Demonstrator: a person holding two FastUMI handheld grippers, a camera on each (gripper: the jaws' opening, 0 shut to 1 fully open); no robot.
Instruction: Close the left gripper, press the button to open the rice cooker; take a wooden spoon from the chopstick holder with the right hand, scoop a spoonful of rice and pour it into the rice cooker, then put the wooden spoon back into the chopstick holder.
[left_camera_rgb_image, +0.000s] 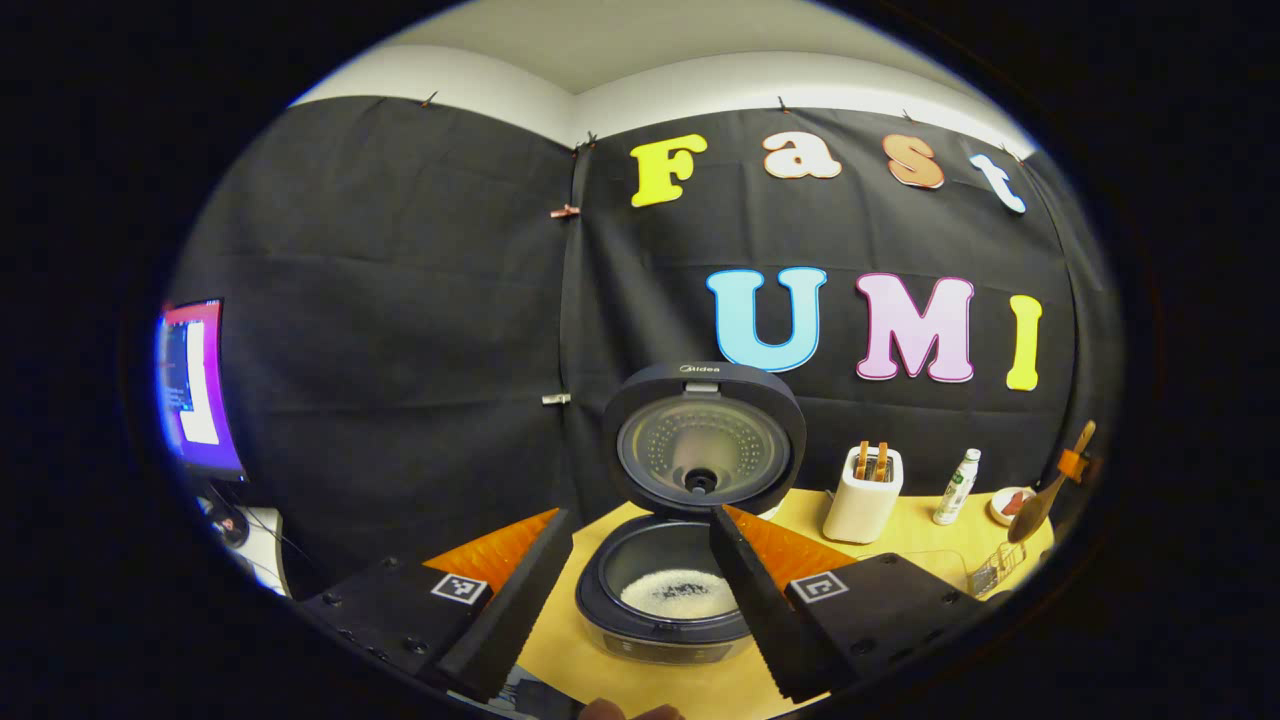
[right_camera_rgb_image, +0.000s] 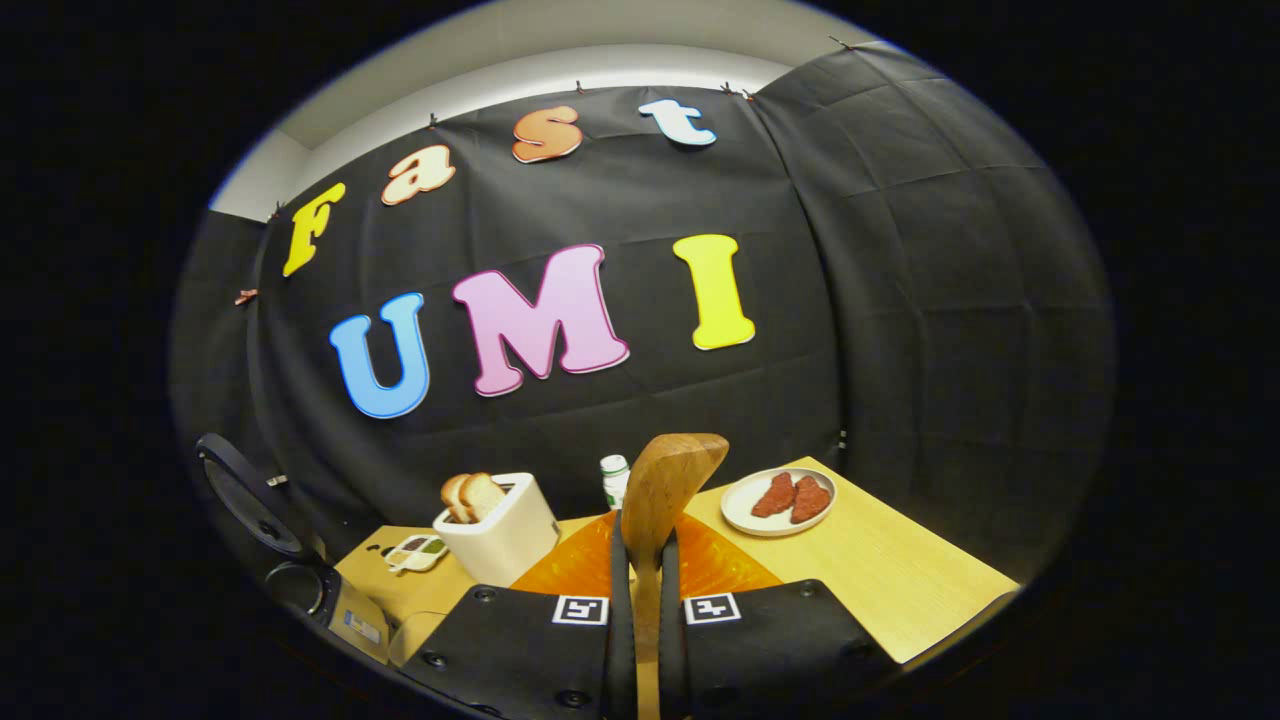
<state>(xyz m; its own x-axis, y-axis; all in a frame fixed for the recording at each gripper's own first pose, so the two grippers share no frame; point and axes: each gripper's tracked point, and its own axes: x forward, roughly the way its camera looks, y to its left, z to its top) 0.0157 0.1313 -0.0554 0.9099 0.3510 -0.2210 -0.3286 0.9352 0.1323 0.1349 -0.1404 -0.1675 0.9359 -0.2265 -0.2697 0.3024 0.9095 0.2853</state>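
Note:
The rice cooker stands open on the yellow table, its round lid raised upright. White rice lies in the pot. My left gripper is open, held a little above and in front of the cooker, which shows between its fingers. My right gripper is shut on the wooden spoon, whose broad end points up and forward. Far right in the left gripper view, the right gripper holds the spoon tilted above a wire holder. The cooker lid stands at the left edge.
A white toaster with bread slices stands behind the cooker, beside a small bottle and a plate of red pieces. A small tray lies near the toaster. A lit monitor is far left, off the table.

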